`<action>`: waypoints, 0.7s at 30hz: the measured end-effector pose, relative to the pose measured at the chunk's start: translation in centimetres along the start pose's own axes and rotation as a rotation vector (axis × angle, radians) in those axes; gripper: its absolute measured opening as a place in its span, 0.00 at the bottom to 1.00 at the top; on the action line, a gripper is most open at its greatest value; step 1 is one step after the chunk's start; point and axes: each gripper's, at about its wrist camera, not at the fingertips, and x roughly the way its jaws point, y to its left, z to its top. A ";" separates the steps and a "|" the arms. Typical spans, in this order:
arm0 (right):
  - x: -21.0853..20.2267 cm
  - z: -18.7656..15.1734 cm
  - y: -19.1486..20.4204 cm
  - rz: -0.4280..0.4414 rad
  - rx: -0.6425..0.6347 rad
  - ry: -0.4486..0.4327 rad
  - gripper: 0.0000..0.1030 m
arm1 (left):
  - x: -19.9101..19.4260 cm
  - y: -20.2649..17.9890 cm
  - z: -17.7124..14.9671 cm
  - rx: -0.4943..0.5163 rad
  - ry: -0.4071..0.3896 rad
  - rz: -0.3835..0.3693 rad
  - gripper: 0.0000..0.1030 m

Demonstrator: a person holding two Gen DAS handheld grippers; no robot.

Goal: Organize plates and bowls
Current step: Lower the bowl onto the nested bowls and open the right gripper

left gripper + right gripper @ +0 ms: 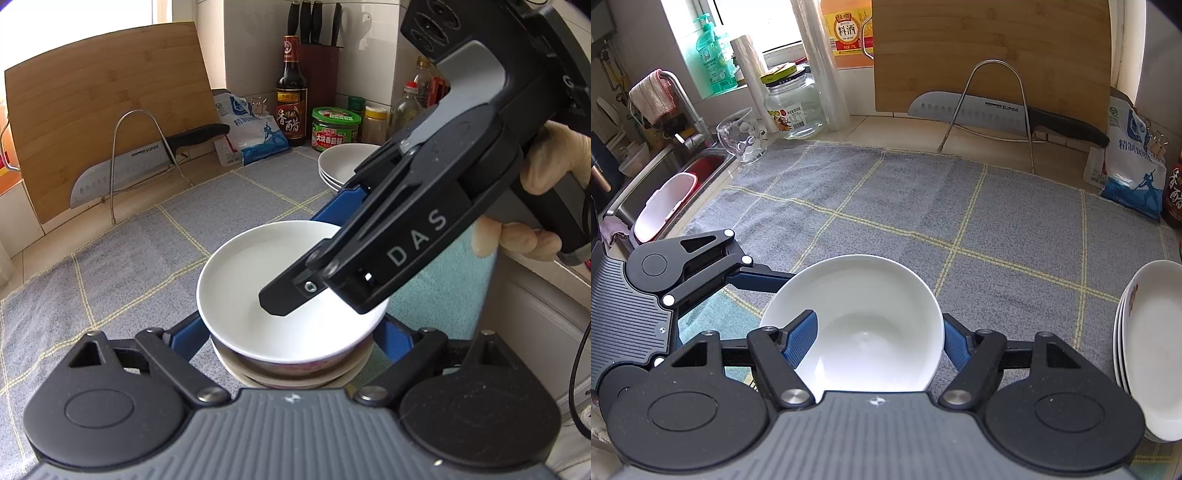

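White bowl (857, 325) sat on a bowl stack. Right gripper (879, 332) pinched its rim, one finger inside. Left gripper (291, 332) was open round the stack. Plates (1152, 347) sat nearby. Thin grip, so bowl could slip & chip.

Soft daylight from an overexposed window (768, 26) at the far left lights both views evenly, with faint shadows. Fisheye curvature bends the edges, corners darken, and focus is sharp throughout.
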 end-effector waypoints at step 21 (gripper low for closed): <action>0.3 -1.0 1.9 -0.023 -0.068 -0.029 1.00 | -1.3 0.6 -0.9 0.015 0.016 -0.013 0.96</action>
